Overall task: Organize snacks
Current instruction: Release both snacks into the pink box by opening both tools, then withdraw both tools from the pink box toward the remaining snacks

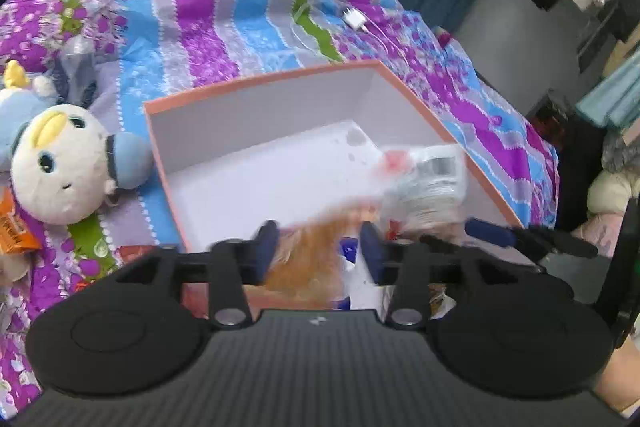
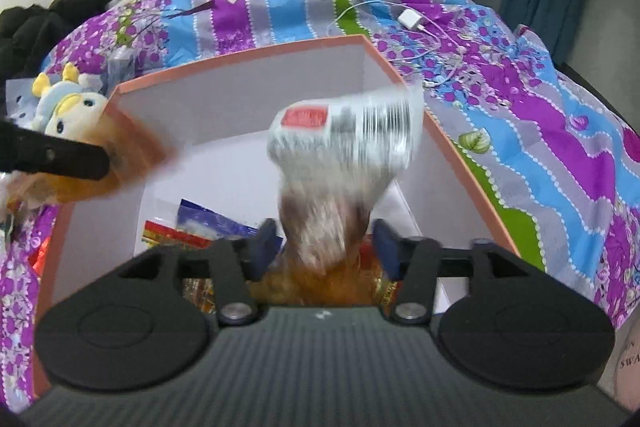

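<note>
An open box (image 1: 256, 85) with orange rim and white inside lies on the bed; it also shows in the right wrist view (image 2: 240, 57). My left gripper (image 1: 320, 251) holds a blurred orange snack bag (image 1: 308, 251) over the box's near edge; the bag also shows in the right wrist view (image 2: 132, 155). My right gripper (image 2: 326, 247) holds a clear snack bag (image 2: 344, 143) with a white barcode label, upright over the box; it also shows in the left wrist view (image 1: 428, 179). Other snack packets (image 2: 200, 227) lie inside the box.
A patterned purple and blue bedspread (image 1: 240, 27) covers the bed. A plush penguin toy (image 1: 60, 163) lies left of the box. A white charger with cable (image 2: 412, 19) lies behind it. An orange packet (image 1: 12, 227) sits at far left. Clothes hang on the right.
</note>
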`<action>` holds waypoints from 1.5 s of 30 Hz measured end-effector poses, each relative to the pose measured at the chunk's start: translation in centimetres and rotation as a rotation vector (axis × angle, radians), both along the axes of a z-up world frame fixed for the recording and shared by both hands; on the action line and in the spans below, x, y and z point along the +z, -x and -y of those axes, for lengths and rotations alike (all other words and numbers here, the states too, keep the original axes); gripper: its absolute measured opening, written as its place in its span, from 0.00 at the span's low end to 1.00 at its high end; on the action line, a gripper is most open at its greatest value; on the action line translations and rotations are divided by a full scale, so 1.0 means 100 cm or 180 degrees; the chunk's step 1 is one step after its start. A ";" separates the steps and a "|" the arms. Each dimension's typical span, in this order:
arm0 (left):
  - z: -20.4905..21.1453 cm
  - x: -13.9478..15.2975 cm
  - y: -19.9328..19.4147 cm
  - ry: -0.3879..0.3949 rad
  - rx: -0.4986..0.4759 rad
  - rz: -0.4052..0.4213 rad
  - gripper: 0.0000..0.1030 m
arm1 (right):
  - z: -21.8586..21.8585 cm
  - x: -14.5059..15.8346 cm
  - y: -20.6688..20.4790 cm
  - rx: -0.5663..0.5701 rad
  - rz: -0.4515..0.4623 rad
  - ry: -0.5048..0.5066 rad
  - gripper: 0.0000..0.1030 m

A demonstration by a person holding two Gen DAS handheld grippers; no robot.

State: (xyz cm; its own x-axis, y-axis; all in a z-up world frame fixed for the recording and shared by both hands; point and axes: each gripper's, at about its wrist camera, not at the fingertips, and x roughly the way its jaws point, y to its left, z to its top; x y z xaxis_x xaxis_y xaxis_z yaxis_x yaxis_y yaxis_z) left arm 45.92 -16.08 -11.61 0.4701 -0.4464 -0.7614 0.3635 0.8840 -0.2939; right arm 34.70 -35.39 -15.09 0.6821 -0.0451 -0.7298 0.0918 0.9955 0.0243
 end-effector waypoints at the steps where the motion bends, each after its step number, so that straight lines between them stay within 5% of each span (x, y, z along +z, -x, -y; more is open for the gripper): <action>1: -0.004 0.002 0.002 0.0037 0.0017 0.0033 0.54 | 0.001 0.000 0.002 -0.0012 -0.0001 -0.0010 0.59; 10: -0.029 0.025 0.040 0.0020 0.0091 0.0364 0.54 | -0.005 0.016 0.037 -0.0019 0.0214 -0.0044 0.59; 29: -0.081 0.043 0.188 -0.0073 0.0248 0.0953 0.54 | -0.048 0.050 0.153 0.0012 0.0763 -0.0121 0.59; 45: -0.130 0.051 0.296 -0.0180 0.0576 0.1154 0.54 | -0.097 0.042 0.227 0.0325 0.0718 -0.0244 0.59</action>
